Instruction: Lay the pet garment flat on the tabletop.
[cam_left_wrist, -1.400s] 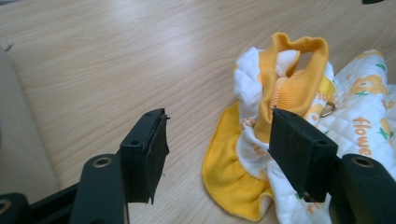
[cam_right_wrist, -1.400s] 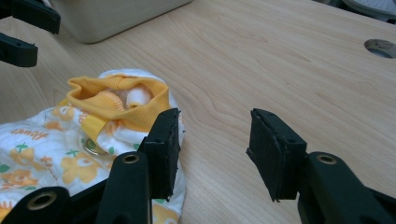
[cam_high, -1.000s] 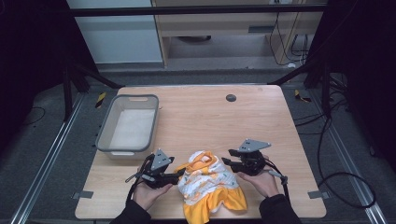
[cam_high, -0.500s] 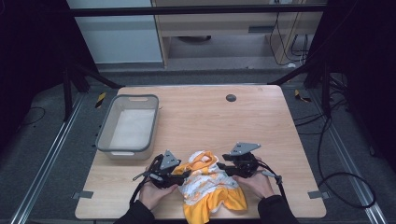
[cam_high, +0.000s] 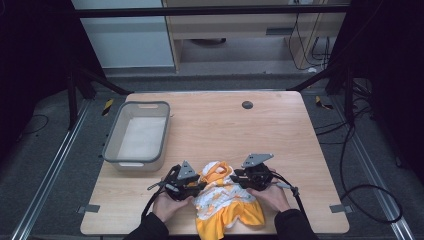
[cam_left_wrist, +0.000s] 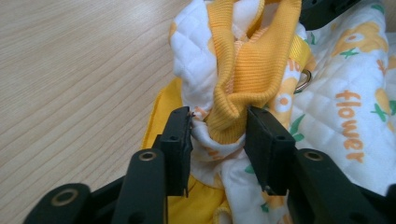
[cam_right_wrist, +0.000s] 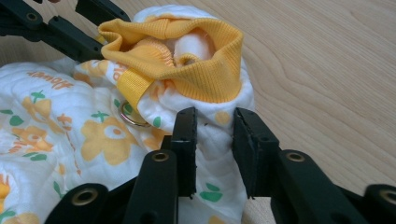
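Observation:
A small quilted garment (cam_high: 225, 200), white with orange flowers and orange ribbed trim, lies bunched near the table's front edge. My left gripper (cam_high: 195, 186) holds its left side; in the left gripper view the jaws pinch a fold of orange trim and white quilt (cam_left_wrist: 223, 125). My right gripper (cam_high: 239, 181) holds the right side, and in the right gripper view its jaws clamp a white quilted fold (cam_right_wrist: 215, 125) just below the orange collar (cam_right_wrist: 187, 60). A small metal ring (cam_right_wrist: 130, 116) hangs from an orange loop on the garment.
A grey plastic bin (cam_high: 137, 134) stands on the left part of the wooden table (cam_high: 260, 135). A dark round hole (cam_high: 247, 105) sits near the table's far edge. Cables trail from both grippers toward the person's hands.
Both grippers have moved inward toward each other and slightly nearer the front edge, bunching the garment's collar end between them.

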